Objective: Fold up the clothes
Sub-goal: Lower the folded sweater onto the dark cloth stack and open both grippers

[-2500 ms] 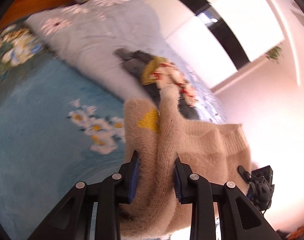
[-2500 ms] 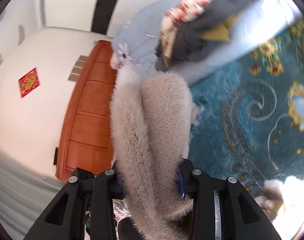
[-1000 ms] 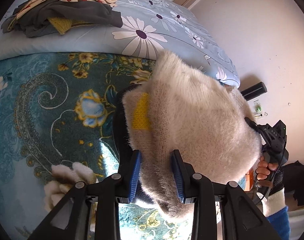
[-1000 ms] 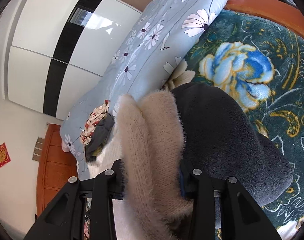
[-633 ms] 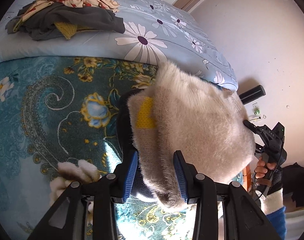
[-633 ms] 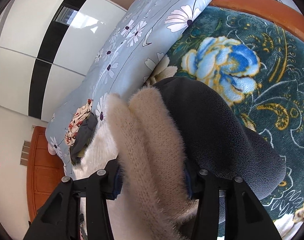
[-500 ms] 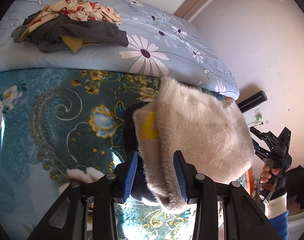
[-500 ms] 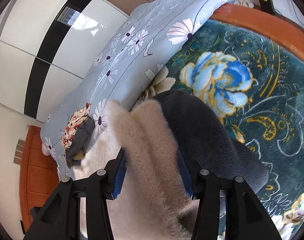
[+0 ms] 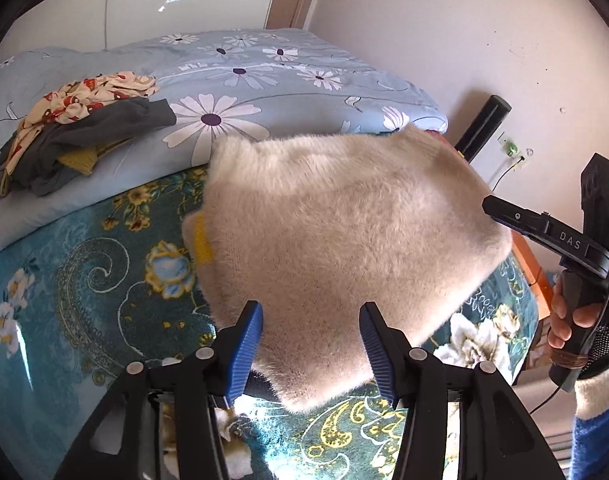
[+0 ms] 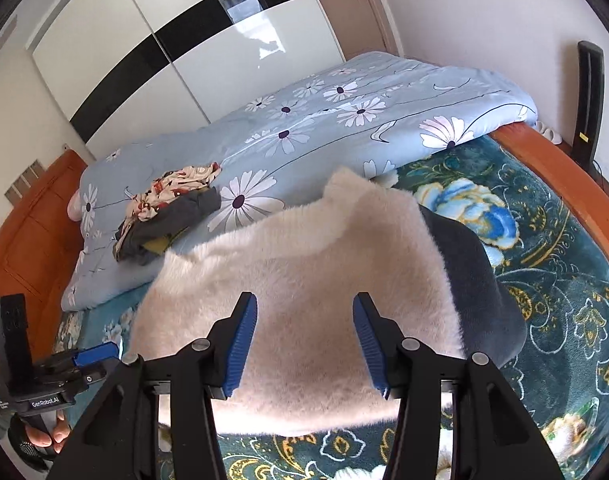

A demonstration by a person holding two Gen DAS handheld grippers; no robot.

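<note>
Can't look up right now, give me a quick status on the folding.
Left claw open, right claw open. Cream sweater lying on dark garment. Nothing in the way.

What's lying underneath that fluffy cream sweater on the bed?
A dark grey garment sticks out from under the fluffy cream sweater on its right side, all resting on the teal floral blanket. How far the grey piece reaches beneath is covered.

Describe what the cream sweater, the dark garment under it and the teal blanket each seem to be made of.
Cream sweater: fuzzy knit, probably wool or a mohair-like blend; fine hairs stand off its edges.
Dark garment: matte, fleece-like; soft, finely napped surface, exact fibre unclear.
Teal blanket: plush printed pile, likely synthetic; it shows a slight sheen in the light.
</note>
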